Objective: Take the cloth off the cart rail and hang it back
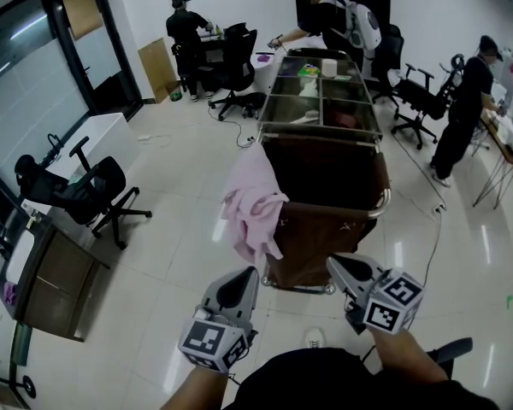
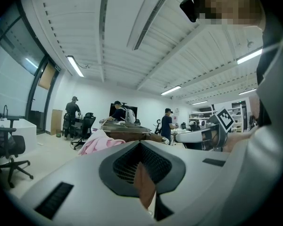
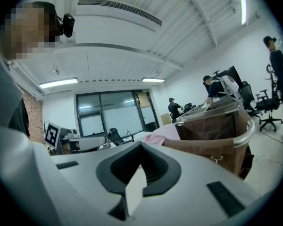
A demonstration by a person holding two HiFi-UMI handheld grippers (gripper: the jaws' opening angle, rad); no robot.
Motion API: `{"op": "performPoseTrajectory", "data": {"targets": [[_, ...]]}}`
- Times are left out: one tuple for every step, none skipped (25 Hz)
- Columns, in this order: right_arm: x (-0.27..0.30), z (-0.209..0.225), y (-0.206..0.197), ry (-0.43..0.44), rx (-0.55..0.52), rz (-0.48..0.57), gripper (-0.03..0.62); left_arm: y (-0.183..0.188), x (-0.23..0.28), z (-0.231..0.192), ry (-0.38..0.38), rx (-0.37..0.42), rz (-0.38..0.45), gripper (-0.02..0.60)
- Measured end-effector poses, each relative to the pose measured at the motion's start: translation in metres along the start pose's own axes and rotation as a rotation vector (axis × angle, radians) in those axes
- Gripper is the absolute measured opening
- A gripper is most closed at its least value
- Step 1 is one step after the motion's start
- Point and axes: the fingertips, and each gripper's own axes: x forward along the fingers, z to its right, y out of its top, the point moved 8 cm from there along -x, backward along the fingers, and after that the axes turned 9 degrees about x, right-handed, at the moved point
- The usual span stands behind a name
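Claws are both resting pressed together, gripping nothing: left claw (image 1: 239, 282) and right claw (image 1: 346, 270) are hovering side by side (apart from each other) just short of the brown cart (image 1: 325, 178). The pink cloth (image 1: 252, 205) is hanging over the cart's near-left rail corner, just ahead of the left claw. An office chair (image 1: 94, 196) is standing well off left.
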Motion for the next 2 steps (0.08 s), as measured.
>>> {"op": "performPoseTrajectory", "data": {"targets": [[-0.0005, -0.0004, 0.0005, 0.001, 0.000, -0.001, 0.011, 0.0004, -0.0001, 0.0003, 0.002, -0.001, 0.000, 0.000], [-0.0010, -0.0008, 0.0009, 0.002, 0.000, -0.001, 0.011, 0.0007, -0.0003, 0.0006, 0.005, -0.002, 0.000, 0.000]]}}
